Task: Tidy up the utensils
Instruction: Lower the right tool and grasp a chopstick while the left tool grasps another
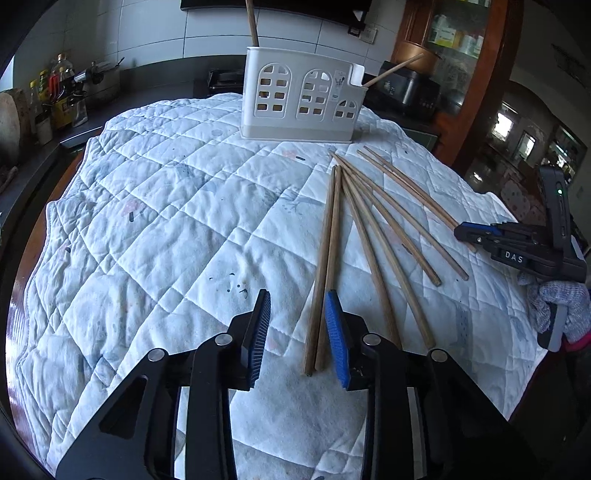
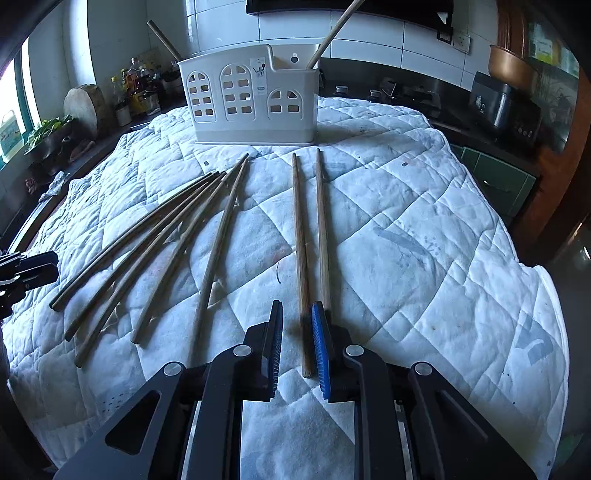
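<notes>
A white utensil holder (image 1: 299,99) (image 2: 251,103) with arched cut-outs stands at the far side of the quilted cloth (image 1: 166,206). Two chopsticks (image 1: 253,22) (image 2: 334,29) stick out of it. Several loose wooden chopsticks (image 1: 388,229) (image 2: 147,251) lie fanned out on the cloth. My left gripper (image 1: 297,295) is open low over the cloth, with a pair of chopsticks (image 1: 328,240) lying between its fingers, close to the right blue pad. My right gripper (image 2: 296,304) is narrowly open around one chopstick (image 2: 299,229). A second chopstick (image 2: 322,221) runs under its right finger.
The cloth covers a table whose edges drop off left and right. Behind it a dark counter holds bottles (image 1: 55,92), a round wooden block (image 2: 83,107) and a black cooker (image 2: 498,107). A gloved hand (image 1: 557,306) holds the right gripper at the left wrist view's right edge.
</notes>
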`<state>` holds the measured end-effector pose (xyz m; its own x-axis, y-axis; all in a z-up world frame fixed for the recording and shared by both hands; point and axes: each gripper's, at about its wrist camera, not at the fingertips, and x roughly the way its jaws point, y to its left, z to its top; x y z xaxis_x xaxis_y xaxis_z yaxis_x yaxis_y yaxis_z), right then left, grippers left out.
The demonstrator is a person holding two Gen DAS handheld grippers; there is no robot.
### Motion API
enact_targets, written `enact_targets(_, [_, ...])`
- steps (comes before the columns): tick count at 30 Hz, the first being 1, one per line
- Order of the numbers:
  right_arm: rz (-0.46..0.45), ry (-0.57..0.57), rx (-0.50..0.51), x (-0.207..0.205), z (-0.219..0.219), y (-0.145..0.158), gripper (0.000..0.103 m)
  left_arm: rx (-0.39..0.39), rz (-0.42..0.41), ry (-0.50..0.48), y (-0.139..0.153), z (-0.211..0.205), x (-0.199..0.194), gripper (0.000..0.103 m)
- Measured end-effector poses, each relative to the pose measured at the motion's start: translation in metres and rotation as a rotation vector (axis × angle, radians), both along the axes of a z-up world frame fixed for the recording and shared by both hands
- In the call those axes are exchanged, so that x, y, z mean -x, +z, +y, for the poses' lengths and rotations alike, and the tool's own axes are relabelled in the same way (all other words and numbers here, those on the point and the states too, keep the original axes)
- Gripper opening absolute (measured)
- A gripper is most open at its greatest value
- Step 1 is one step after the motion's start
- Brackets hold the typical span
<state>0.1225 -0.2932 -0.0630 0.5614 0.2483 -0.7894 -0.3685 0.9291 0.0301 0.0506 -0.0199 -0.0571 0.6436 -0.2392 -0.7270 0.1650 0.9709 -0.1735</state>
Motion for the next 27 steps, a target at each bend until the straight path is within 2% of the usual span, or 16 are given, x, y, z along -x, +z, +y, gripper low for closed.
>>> enact_targets(6, [0.01,0.01,0.02,-0.004,0.001,-0.004,0.013,-0.028,0.017,-0.031,-0.009,-0.009,-0.005,0.013])
enact_targets(12, [0.014,0.015,0.023,-0.006,0.003,-0.005,0.011,-0.049,0.025,-0.059,-0.011,-0.013,-0.009,0.012])
enact_targets(18, [0.014,0.015,0.026,-0.006,0.004,-0.005,0.011,-0.107,0.028,-0.116,-0.01,-0.019,-0.013,0.012])
enact_targets(23, [0.014,0.015,0.026,-0.007,0.004,-0.006,0.011,-0.126,0.046,-0.125,-0.018,-0.022,-0.021,0.012])
enact_targets(25, [0.015,0.014,0.025,-0.007,0.004,-0.006,0.011,-0.143,0.029,-0.123,-0.018,-0.025,-0.021,0.012])
enact_targets(27, [0.013,0.012,0.026,-0.006,0.004,-0.006,0.011,-0.133,0.031,-0.111,-0.018,-0.024,-0.022,0.012])
